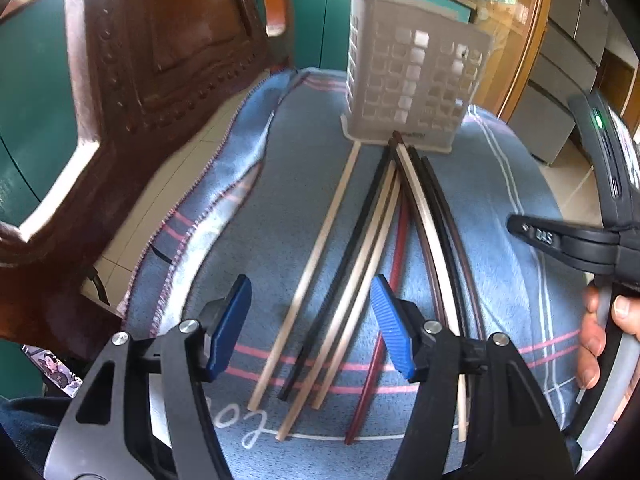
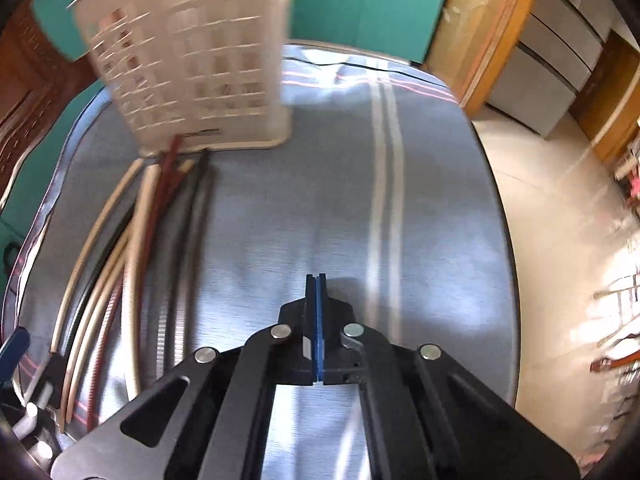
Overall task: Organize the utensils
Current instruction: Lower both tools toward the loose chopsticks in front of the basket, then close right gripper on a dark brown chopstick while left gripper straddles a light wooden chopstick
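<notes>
Motion blurs the white perforated plastic holder (image 2: pixel 188 60) at 11 o'clock in the right wrist view; the right claw (image 2: pixel 316 284) is closed, empty. The left claw (image 1: pixel 310 300) gapes wide above the long thin chopsticks (image 1: pixel 360 240), whose near ends it hides.

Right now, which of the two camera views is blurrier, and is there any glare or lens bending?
Right wrist view: streaky motion blur over the white basket and chopsticks, washed-out glare on the floor at right. Left wrist view: sharper; the chopsticks read cleanly. Both: fisheye bending toward the edges, dark corners.
</notes>
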`<move>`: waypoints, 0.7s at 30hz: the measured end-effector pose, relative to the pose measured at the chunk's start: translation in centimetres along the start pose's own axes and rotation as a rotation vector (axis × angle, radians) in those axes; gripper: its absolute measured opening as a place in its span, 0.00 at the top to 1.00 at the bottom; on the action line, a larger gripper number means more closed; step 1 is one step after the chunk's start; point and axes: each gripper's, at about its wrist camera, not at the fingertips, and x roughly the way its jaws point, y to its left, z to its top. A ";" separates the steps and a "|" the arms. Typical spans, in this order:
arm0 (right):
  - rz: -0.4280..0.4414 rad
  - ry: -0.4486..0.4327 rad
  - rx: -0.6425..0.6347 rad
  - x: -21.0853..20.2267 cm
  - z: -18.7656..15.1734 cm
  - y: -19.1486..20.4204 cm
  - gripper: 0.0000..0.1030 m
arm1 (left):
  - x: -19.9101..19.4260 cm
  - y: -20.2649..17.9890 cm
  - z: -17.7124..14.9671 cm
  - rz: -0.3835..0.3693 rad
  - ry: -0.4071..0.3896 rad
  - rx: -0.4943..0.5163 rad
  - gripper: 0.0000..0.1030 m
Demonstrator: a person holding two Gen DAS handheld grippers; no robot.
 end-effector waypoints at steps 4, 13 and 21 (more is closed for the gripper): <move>0.071 -0.013 0.087 -0.5 0.5 -3.0 0.99 | 0.2 0.6 2.2 -0.005 0.021 -0.006 0.40; 0.366 0.003 0.021 -1.7 0.7 1.4 0.89 | 3.2 -1.8 8.1 -0.004 0.072 0.131 0.57; 0.334 0.042 -0.123 0.1 0.3 6.0 0.71 | 5.1 -0.7 8.8 -0.019 0.082 0.114 0.57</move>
